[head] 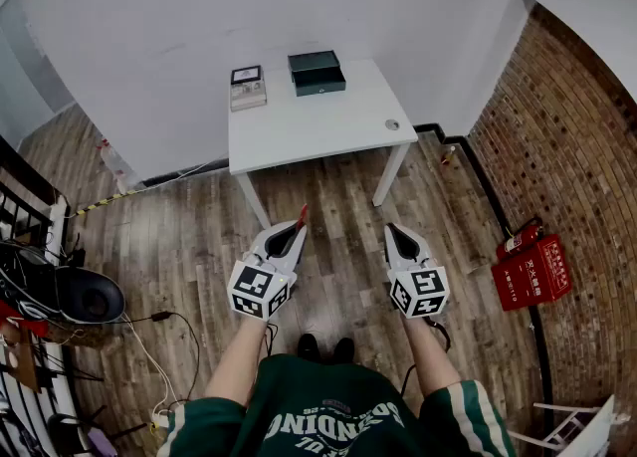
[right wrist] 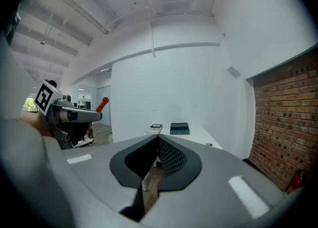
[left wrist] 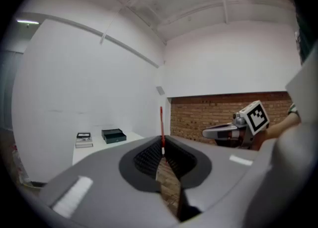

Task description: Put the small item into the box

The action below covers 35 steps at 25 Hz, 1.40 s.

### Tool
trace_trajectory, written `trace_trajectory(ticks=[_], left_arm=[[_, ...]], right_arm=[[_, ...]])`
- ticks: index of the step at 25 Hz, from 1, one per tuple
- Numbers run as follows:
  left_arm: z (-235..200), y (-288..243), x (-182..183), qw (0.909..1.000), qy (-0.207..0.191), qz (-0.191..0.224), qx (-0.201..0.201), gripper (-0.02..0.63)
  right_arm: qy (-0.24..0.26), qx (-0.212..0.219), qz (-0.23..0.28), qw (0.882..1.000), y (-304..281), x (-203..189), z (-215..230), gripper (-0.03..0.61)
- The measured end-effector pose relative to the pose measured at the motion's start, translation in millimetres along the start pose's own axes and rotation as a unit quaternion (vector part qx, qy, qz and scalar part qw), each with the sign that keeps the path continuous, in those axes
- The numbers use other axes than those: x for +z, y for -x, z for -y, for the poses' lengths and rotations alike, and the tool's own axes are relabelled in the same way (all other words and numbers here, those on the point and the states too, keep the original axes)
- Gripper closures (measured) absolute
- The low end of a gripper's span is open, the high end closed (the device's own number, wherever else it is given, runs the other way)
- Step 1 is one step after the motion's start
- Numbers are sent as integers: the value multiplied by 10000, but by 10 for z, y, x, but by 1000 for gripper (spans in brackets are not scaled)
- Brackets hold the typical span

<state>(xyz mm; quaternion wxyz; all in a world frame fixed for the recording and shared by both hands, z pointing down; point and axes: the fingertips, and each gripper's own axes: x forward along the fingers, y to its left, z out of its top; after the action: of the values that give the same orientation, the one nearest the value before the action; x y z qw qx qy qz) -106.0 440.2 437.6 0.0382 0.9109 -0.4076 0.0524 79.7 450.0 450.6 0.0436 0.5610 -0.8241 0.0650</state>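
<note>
My left gripper (head: pixel 297 230): jaws clenched on a small red stick (head: pixel 303 213). My right gripper (head: pixel 390 230): jaws closed, empty. I should approach the counter (head: pixel 318 131) with a steady grip, aiming at the dark box (head: pixel 318 73).

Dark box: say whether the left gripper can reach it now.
Probably not: the left gripper hangs over floor short of the table, with the dark box at its far edge; nothing blocks the path.

The thin red item (left wrist: pixel 161 125) in the left tongs (left wrist: pixel 162 148) is too small to identify
</note>
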Motion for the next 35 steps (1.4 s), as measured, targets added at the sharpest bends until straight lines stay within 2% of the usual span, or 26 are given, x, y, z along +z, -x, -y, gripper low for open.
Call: trace_trajectory(ticks=[4,11,22,28,35], left_arm=[[13,18,-26,10000,18,-32,72,548],[138,-54,-131,9996,87,-141,216,548],[240,-237,-219,9990,128,-248,351,548],[-106,-546,-248,9985,241,-244,430,548],[-672,-1207,-246,9988,219,-307,301,548]], right_arm=[[8,115,144,9998,40,34,2,577],[29,40,20,10000,118,-52,204,575],[-173,371,49,9992,-1,-84,371,576],[-165,708,-78,9973,-489,-96,361,577],[-200,755,-84,9969,-1359,-3,584,576]])
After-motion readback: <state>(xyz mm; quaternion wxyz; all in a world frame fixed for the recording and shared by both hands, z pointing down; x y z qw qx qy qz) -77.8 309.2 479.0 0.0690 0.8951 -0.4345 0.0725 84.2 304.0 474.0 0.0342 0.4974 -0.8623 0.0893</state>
